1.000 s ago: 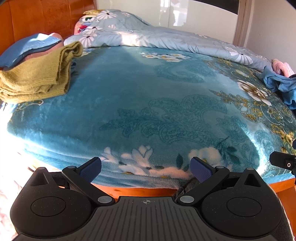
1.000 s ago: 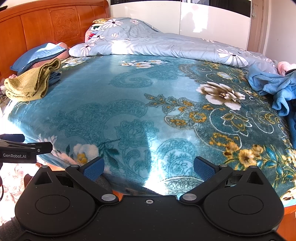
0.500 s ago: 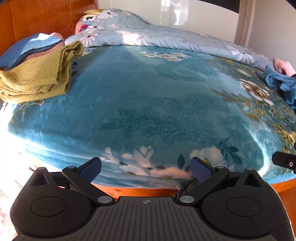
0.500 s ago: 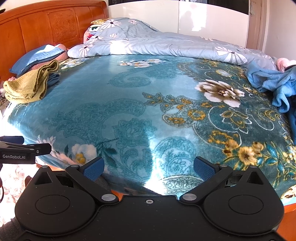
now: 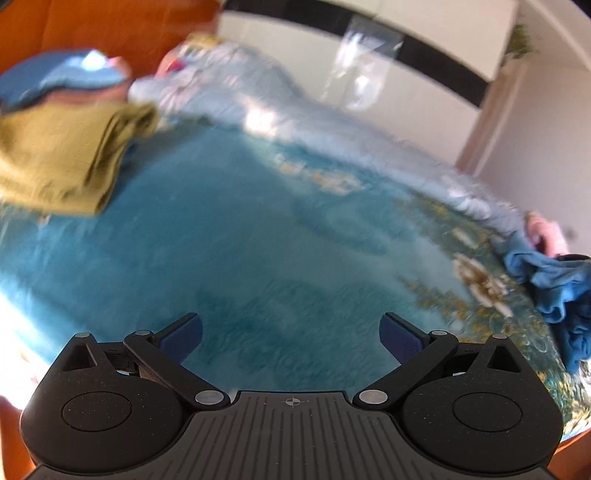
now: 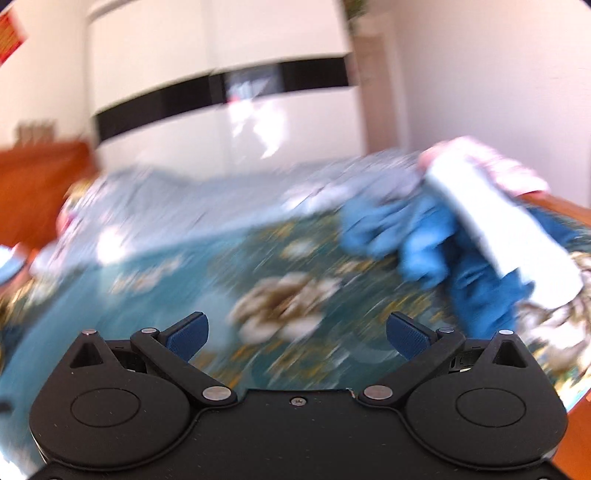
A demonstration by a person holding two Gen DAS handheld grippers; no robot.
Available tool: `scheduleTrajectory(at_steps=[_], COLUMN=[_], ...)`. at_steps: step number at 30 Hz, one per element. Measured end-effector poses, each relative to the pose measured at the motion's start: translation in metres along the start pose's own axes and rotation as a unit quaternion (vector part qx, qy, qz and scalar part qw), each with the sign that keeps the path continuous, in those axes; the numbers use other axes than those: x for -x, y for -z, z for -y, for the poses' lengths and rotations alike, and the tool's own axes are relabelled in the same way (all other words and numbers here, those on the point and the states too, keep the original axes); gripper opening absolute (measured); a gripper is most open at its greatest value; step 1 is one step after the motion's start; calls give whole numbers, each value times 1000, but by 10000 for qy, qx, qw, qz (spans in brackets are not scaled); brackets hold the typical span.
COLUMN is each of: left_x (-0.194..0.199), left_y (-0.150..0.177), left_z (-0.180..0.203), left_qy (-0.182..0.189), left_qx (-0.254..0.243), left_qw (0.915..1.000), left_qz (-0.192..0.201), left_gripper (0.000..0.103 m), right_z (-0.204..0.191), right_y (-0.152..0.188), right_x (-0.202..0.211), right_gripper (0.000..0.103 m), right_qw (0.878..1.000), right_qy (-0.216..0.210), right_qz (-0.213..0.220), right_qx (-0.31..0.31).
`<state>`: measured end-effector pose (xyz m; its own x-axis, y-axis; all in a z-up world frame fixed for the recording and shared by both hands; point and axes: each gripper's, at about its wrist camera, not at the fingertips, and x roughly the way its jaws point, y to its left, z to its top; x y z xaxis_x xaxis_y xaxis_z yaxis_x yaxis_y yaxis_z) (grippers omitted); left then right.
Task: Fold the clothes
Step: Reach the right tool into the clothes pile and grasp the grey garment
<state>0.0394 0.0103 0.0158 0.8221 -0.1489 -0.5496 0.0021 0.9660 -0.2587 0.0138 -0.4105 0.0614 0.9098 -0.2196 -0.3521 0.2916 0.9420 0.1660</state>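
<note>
On the bed: your two grippers hang over a teal flowered blanket [image 5: 229, 251], and both views are smeared by motion.
Bed cover: the blanket spreads across the whole mattress; a pale blue flowered quilt [image 5: 258, 107] is bunched along its far edge.
Headboard: orange-brown wood [image 5: 110, 26] stands behind the pillows at the far left.
Wardrobe: white doors with a black band [image 6: 221, 88] rise beyond the bed.
Folded clothes: a mustard-yellow knit [image 5: 62, 158] lies folded at the far left of the blanket, next to a blue pillow [image 5: 55, 79].
Unfolded clothes: a crumpled blue garment [image 6: 424, 240] sits at the right edge of the bed, with something pink [image 6: 491, 166] just behind it.
Left gripper [image 5: 291, 334]: your jaws are spread wide with nothing between them.
Right gripper [image 6: 297, 334]: jaws likewise wide apart and empty, pointing towards the blue garment.
</note>
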Motion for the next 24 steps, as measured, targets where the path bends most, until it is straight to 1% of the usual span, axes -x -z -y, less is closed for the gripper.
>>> scheduleTrajectory(at_steps=[2, 3, 5, 6, 8, 10, 12, 13, 14, 15, 16, 17, 18, 19, 21, 23, 24], left_x=[0, -1, -6, -9, -19, -29, -36, -39, -42, -44, -47, -49, -52, -54, -58, -62, -63], left_y=[-2, -3, -7, -9, -14, -19, -20, -20, -21, -22, -22, -22, -22, -23, -23, -24, -24], left_z=[2, 2, -2, -5, -10, -18, -24, -25, -26, -26, -25, -24, -23, -23, -20, -18, -18], left_qy=[-44, -85, -224, -294, -435, -535, -634, -695, -753, -809, -849, -884, -918, -934, -951, -963, -957], left_qx=[-90, -52, 250, 445, 823, 1095, 1246, 1266, 1239, 1192, 1156, 1125, 1093, 1083, 1089, 1091, 1088], left_qw=[9997, 9995, 9987, 9979, 9954, 9925, 9902, 9895, 9894, 9895, 9896, 9896, 9896, 9896, 9892, 9890, 9890], left_qz=[223, 300, 379, 378, 225, 43, -35, -42, -58, -77, -101, -127, -154, -182, -244, -279, -300], left_gripper=[103, 103, 103, 103, 103, 103, 103, 103, 103, 103, 103, 103, 103, 103, 103, 103, 103], right_z=[26, 39, 65, 79, 104, 130, 155, 165, 170, 175, 178, 179, 180, 181, 183, 183, 185], right_y=[-19, -31, -52, -63, -80, -95, -104, -106, -105, -104, -103, -101, -99, -97, -97, -100, -103], right_x=[-6, -10, -20, -28, -43, -60, -79, -91, -102, -112, -123, -134, -146, -155, -170, -176, -177], right_gripper=[102, 102, 102, 102, 102, 102, 100, 94, 90, 84, 78, 75, 68, 66, 66, 65, 63], right_qw=[9989, 9972, 9914, 9880, 9816, 9758, 9726, 9721, 9723, 9727, 9738, 9756, 9772, 9785, 9804, 9804, 9794], right_qy=[291, 465, 848, 1051, 1418, 1777, 1937, 1991, 2038, 2071, 2068, 2030, 1992, 1956, 1889, 1888, 1927], right_qz=[353, 564, 983, 1126, 1269, 1241, 1170, 1065, 936, 811, 688, 565, 443, 330, 125, 67, 57], right_qx=[-115, -140, -159, -128, -132, -297, -540, -632, -664, -663, -642, -612, -582, -562, -547, -558, -592])
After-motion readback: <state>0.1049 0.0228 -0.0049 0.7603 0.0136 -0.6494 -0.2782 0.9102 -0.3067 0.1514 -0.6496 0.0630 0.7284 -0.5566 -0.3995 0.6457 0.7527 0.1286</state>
